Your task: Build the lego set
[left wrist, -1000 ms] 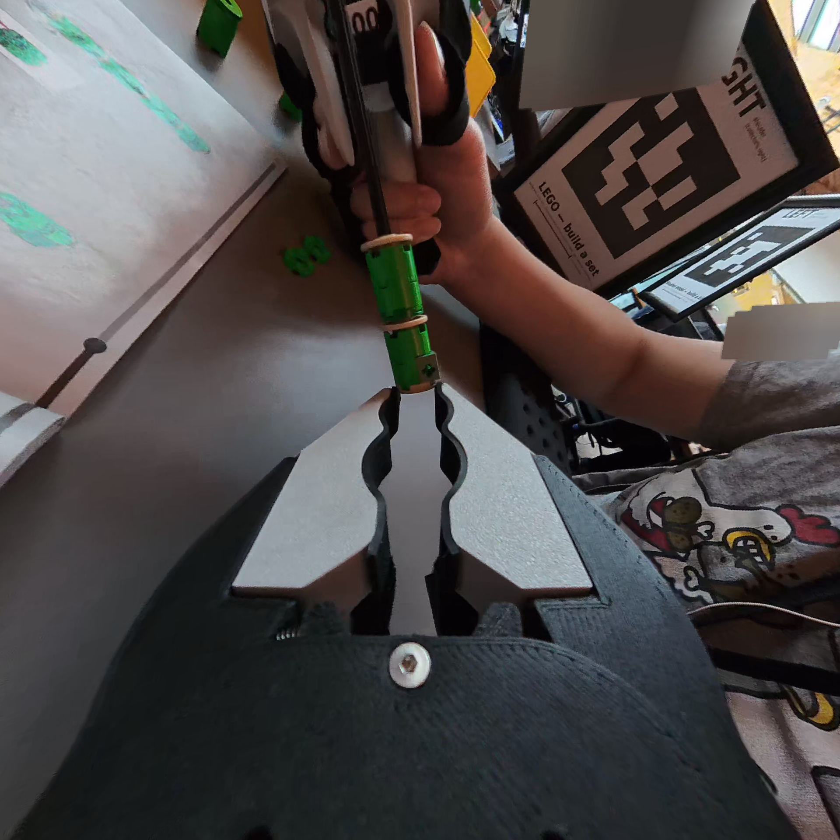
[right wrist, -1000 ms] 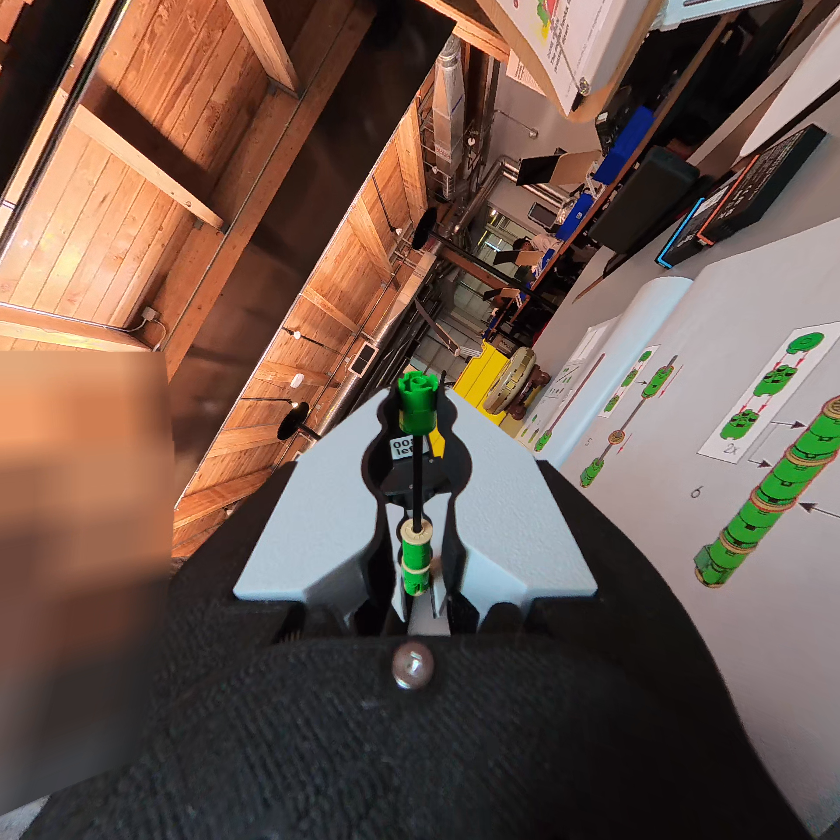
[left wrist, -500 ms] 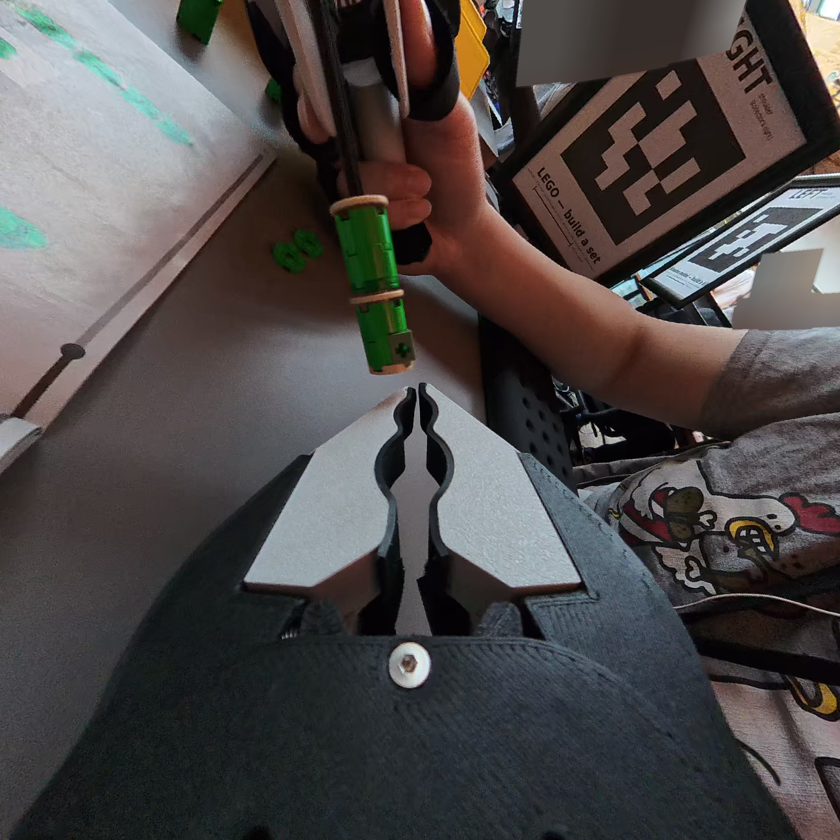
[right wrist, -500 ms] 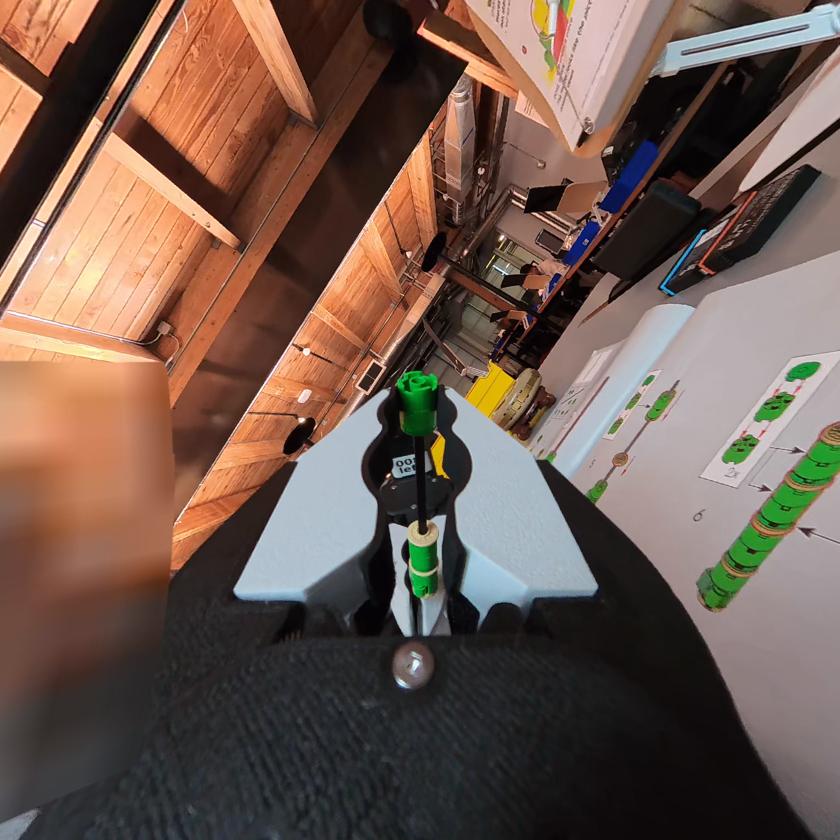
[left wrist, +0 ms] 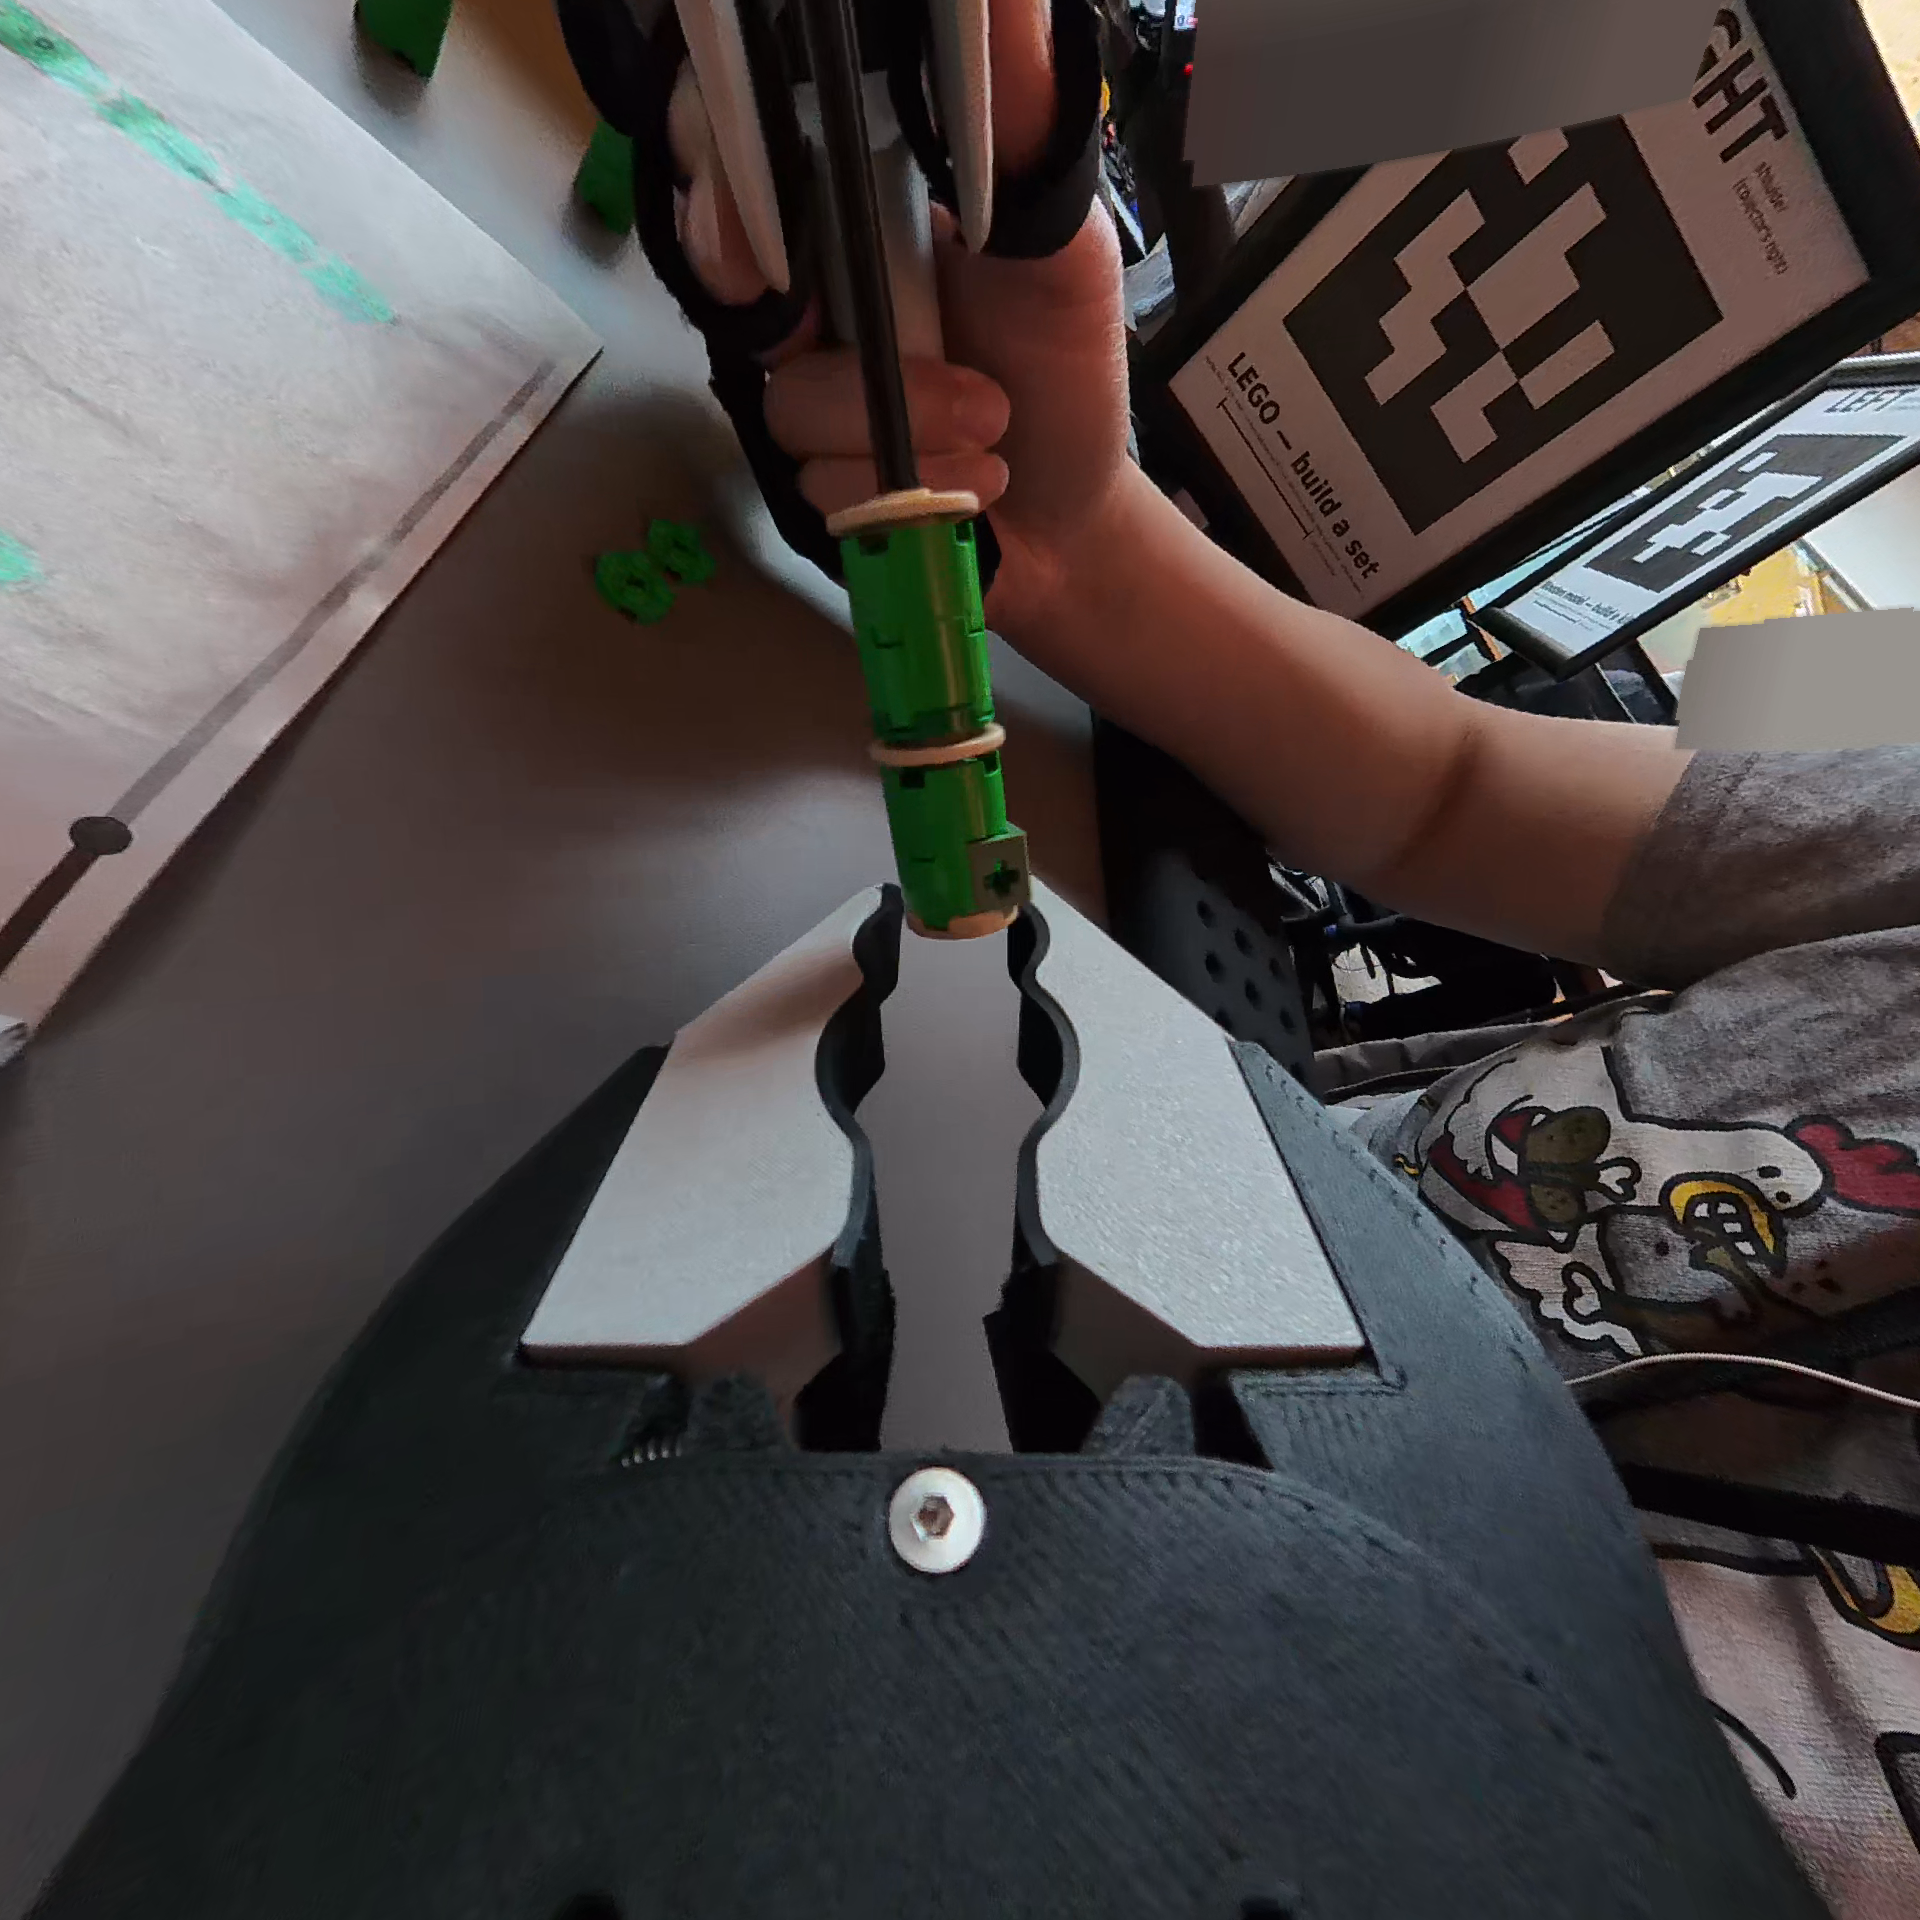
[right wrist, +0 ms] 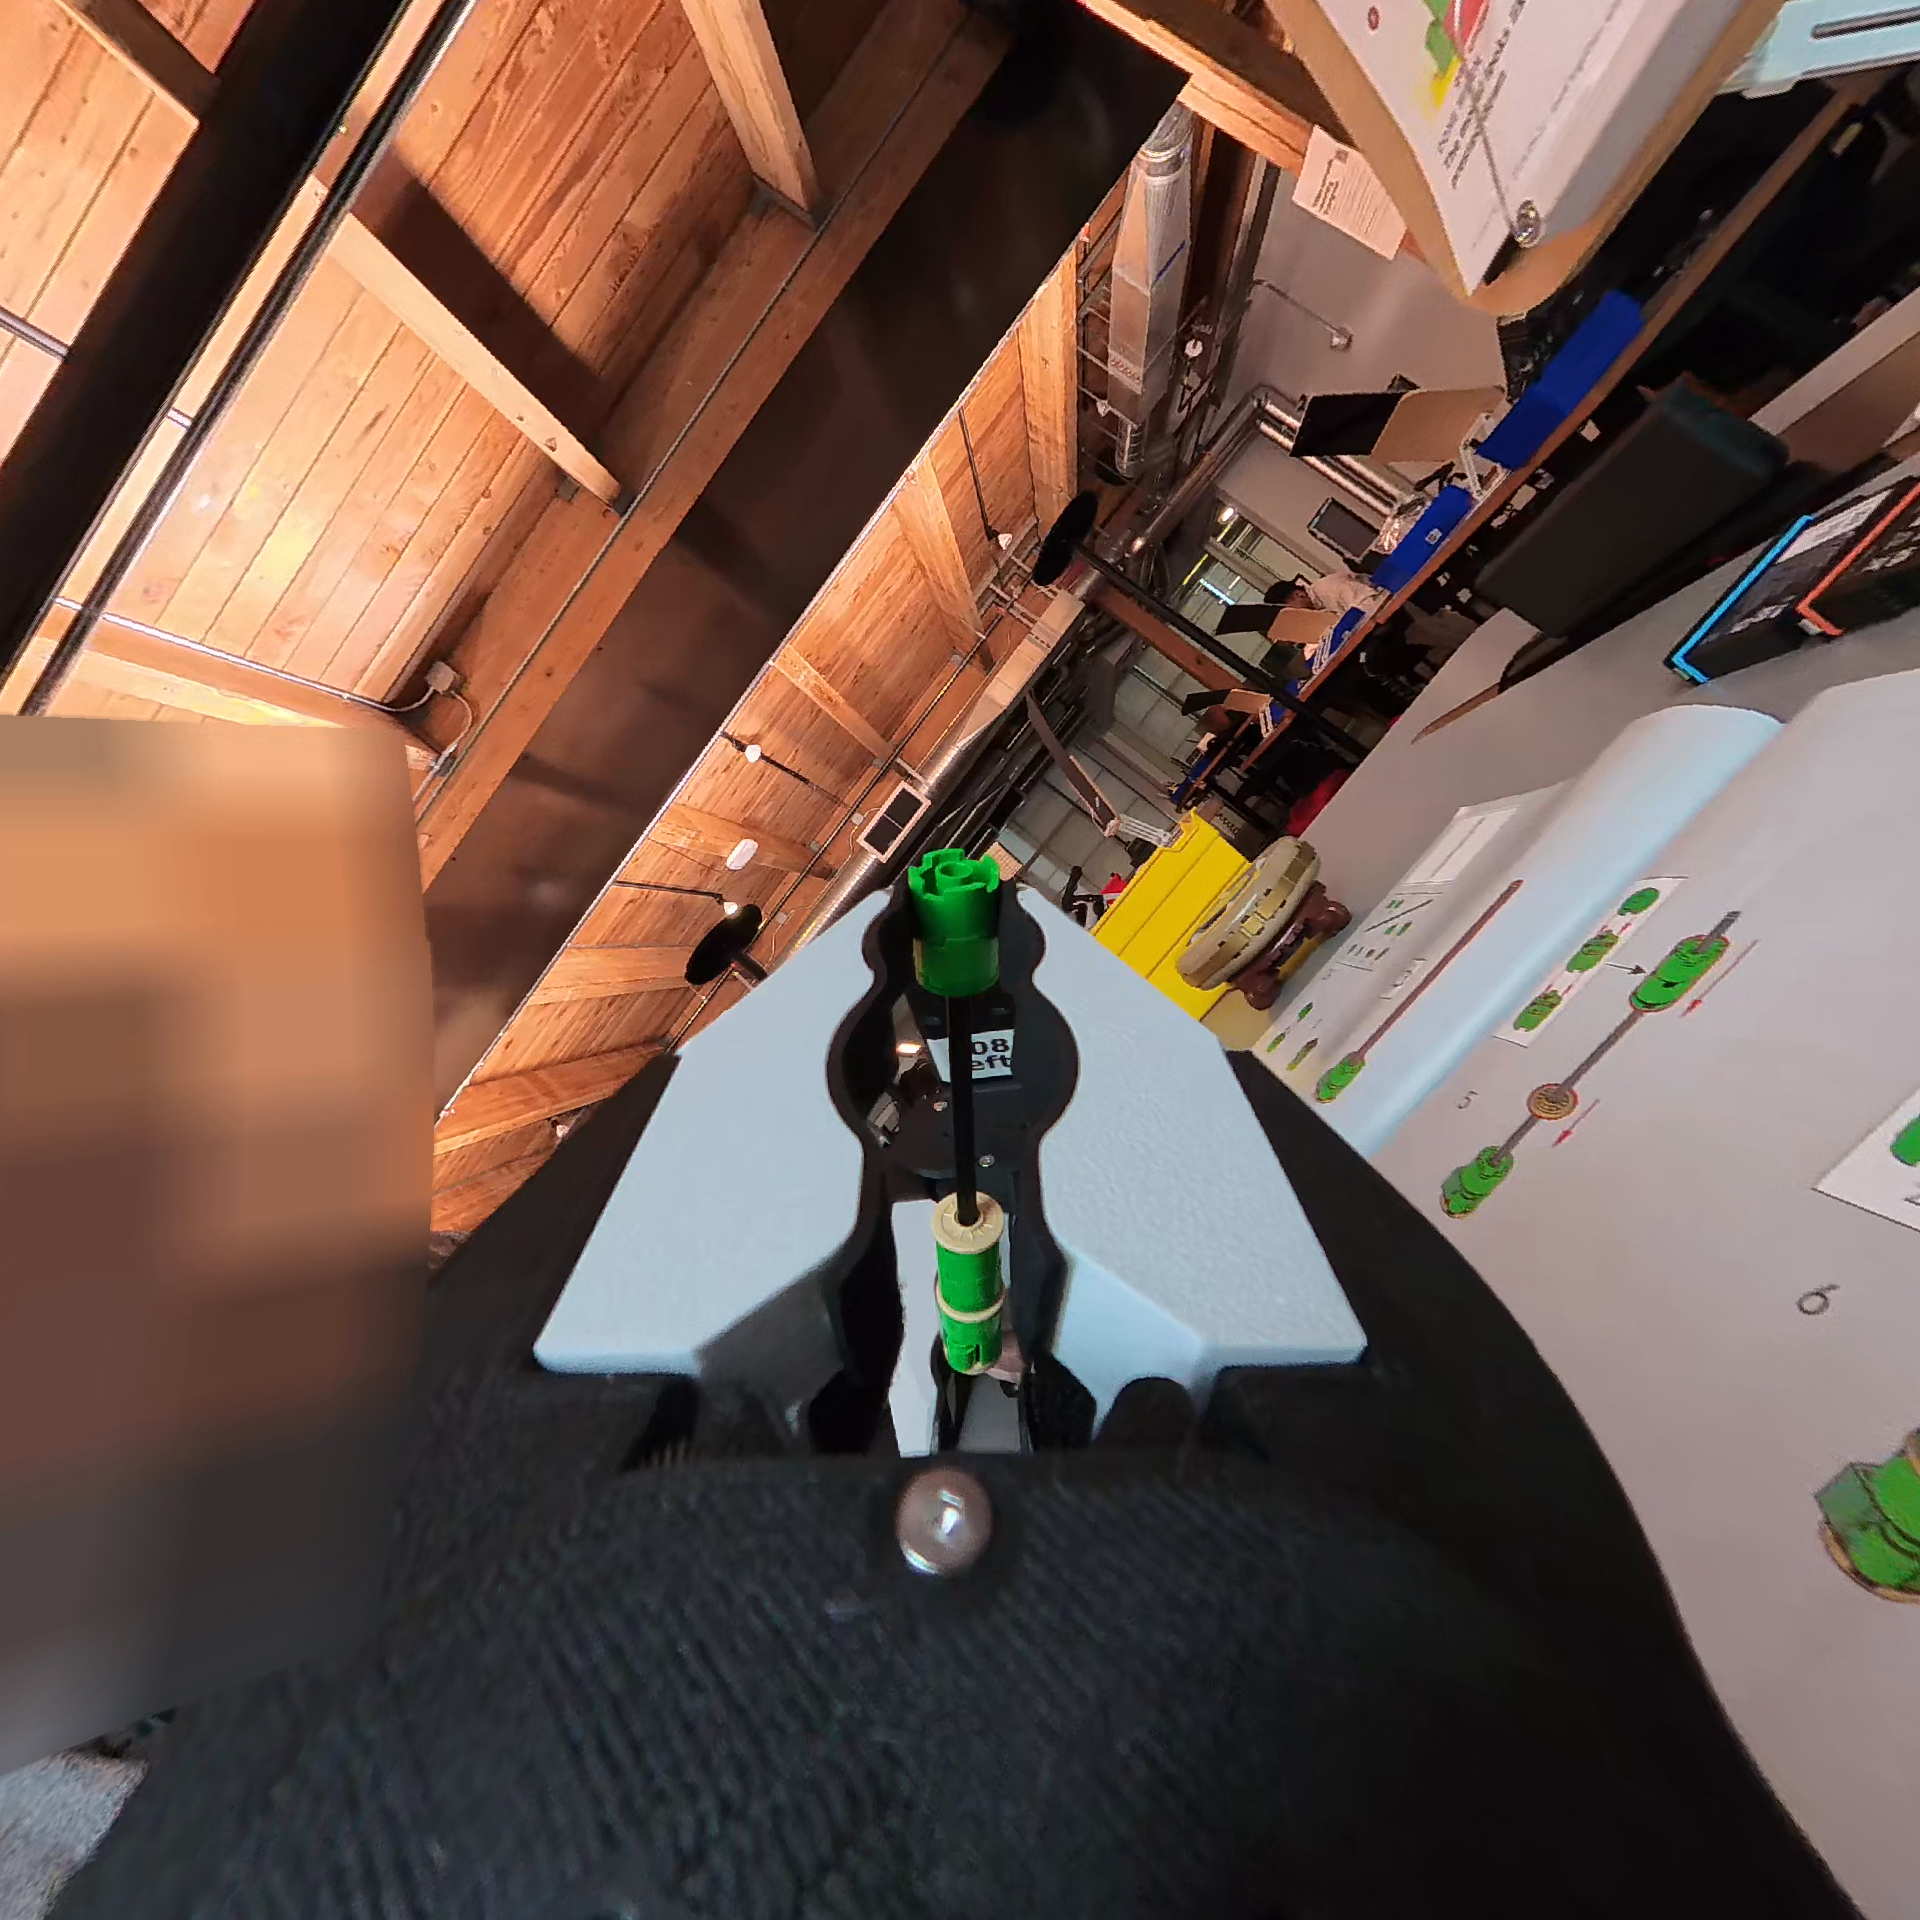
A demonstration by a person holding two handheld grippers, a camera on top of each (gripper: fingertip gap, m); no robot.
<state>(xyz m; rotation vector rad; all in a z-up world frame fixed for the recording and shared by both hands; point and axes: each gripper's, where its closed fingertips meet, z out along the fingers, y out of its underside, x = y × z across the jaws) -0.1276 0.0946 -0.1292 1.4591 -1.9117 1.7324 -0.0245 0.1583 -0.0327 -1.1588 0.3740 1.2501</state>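
Green cylinder bricks (left wrist: 930,717) in two stacks, parted by three tan rings, sit on one black axle (left wrist: 868,312); in the right wrist view a further green brick (right wrist: 954,925) caps its far end. The right gripper (right wrist: 951,914) has its fingers closed on that capped end. The left gripper (left wrist: 951,925) stands part open, fingertips (left wrist: 878,914) flanking the assembly's lower end, contact unclear, above the grey surface (left wrist: 468,987) where two loose green pieces (left wrist: 655,569) lie.
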